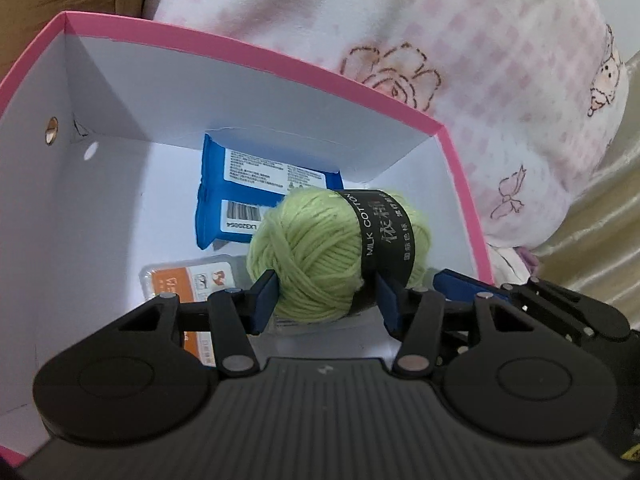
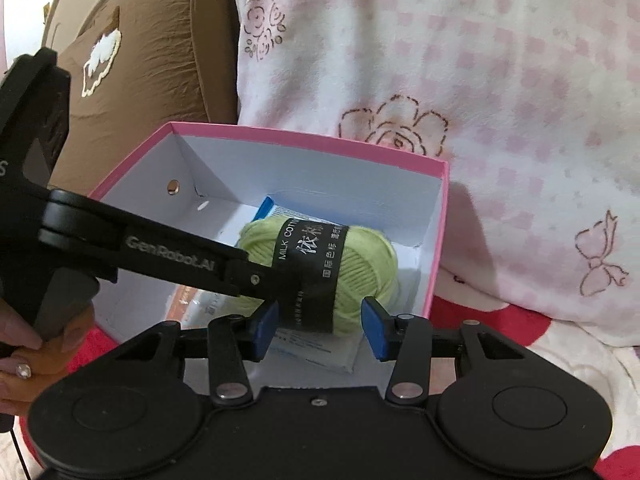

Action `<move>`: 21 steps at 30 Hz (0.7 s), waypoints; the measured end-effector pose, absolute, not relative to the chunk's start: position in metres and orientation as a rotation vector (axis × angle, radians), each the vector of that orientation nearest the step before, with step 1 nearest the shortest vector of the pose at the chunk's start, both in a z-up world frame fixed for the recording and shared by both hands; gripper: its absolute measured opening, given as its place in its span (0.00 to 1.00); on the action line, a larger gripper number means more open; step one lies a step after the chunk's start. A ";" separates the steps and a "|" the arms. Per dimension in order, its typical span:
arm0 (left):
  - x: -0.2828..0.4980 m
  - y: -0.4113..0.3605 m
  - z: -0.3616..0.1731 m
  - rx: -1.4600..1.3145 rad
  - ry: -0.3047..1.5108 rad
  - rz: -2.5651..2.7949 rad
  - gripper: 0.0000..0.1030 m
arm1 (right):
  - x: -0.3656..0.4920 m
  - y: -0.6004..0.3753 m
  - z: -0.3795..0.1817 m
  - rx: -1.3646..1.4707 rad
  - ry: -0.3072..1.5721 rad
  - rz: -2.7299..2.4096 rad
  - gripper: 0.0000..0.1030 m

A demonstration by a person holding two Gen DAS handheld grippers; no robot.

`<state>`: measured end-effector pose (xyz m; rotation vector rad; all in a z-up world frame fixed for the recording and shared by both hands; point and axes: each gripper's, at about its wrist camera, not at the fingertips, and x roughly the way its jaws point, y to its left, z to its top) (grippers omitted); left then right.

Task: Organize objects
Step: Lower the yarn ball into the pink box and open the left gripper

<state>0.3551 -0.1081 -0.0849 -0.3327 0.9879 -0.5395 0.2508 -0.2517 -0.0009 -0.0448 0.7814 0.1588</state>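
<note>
The left gripper (image 1: 326, 300) is clamping the green yarn ball (image 1: 316, 248), its long axis slanting toward the frame's upper right, above the pink box (image 1: 256, 46). The right gripper (image 2: 320, 330) is hovering just below, jaws apart and empty.

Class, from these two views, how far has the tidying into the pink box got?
Done: a blue packet and an orange packet already lie in the pink box. In hand: the left gripper holds the green yarn ball over them; the right gripper flanks it, grip unclear. Left: probably lowering and releasing the yarn.
</note>
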 end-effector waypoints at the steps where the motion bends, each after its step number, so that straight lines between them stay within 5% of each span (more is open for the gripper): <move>1: 0.355 -0.110 -0.085 -0.336 0.982 -0.540 0.50 | 0.251 -0.253 0.000 -0.042 0.779 0.160 0.49; 21: 0.331 -0.094 -0.047 -0.271 0.994 -0.568 0.52 | 0.208 -0.267 0.026 0.028 0.761 0.218 0.52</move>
